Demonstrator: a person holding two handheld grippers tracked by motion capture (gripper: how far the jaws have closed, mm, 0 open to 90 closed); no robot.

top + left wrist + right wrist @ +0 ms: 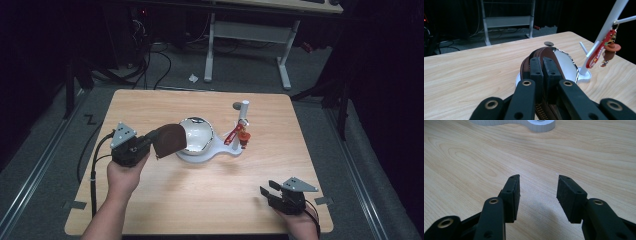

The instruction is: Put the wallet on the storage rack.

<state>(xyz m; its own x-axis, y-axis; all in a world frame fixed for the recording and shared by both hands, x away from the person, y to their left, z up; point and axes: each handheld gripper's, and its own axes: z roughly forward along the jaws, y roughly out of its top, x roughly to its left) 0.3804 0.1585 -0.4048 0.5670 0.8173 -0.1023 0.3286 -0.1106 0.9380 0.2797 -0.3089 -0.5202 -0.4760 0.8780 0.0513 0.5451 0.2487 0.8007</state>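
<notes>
Jaws of left gripper (pixel 150 142) pinched on round brown zippered pouch (pixel 170 140), held left of white stand (pixel 227 150), clear for hanging. Right gripper (pixel 267 192) spread, parked near right.

The left gripper (pixel 152 142) holds a brown pouch (pixel 170 140) above the tabletop (pixel 150 110) beside a white stand (pixel 220 145), its jaws clamped.

White lettering on the red keychain strap (pixel 597 51); too blurred to read.
</notes>
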